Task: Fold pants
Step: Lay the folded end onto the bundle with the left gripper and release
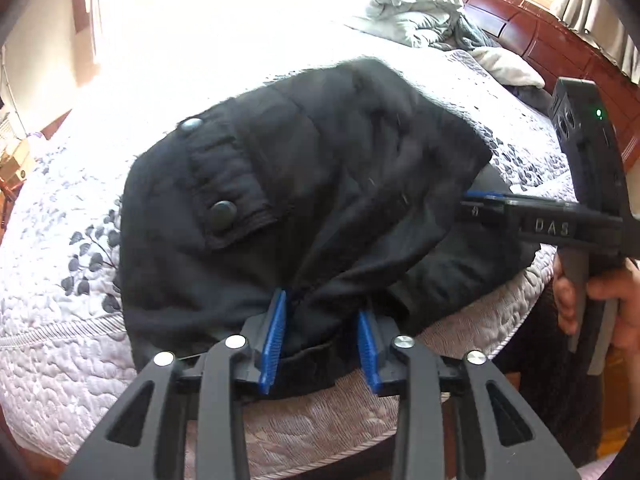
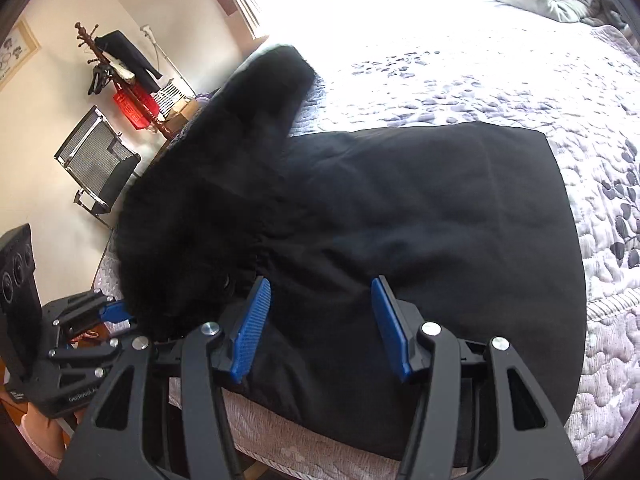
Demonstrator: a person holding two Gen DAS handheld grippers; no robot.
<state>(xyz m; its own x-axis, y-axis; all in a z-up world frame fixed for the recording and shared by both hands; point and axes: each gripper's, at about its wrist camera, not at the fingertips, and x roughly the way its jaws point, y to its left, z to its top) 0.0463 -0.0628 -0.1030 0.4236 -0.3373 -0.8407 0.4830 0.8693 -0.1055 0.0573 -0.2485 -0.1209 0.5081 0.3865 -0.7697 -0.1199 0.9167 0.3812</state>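
Black pants (image 1: 312,200) lie bunched on a quilted bed, with a buttoned pocket flap (image 1: 224,212) facing up. My left gripper (image 1: 324,312) has its blue pads on either side of a gathered fold of the pants at the near edge, pinching it. In the right wrist view the pants (image 2: 400,220) spread flat, with one part (image 2: 240,128) lifted and blurred at the left. My right gripper (image 2: 320,308) is open, its pads wide apart over the pants' near edge. It also shows in the left wrist view (image 1: 476,202), touching the pants' right side.
The bed's quilt (image 1: 60,320) has a leaf print. A crumpled grey blanket (image 1: 420,12) and a wooden headboard (image 1: 560,52) lie at the far right. A coat rack (image 2: 104,64), a red crate (image 2: 134,108) and a mesh chair (image 2: 96,160) stand left of the bed.
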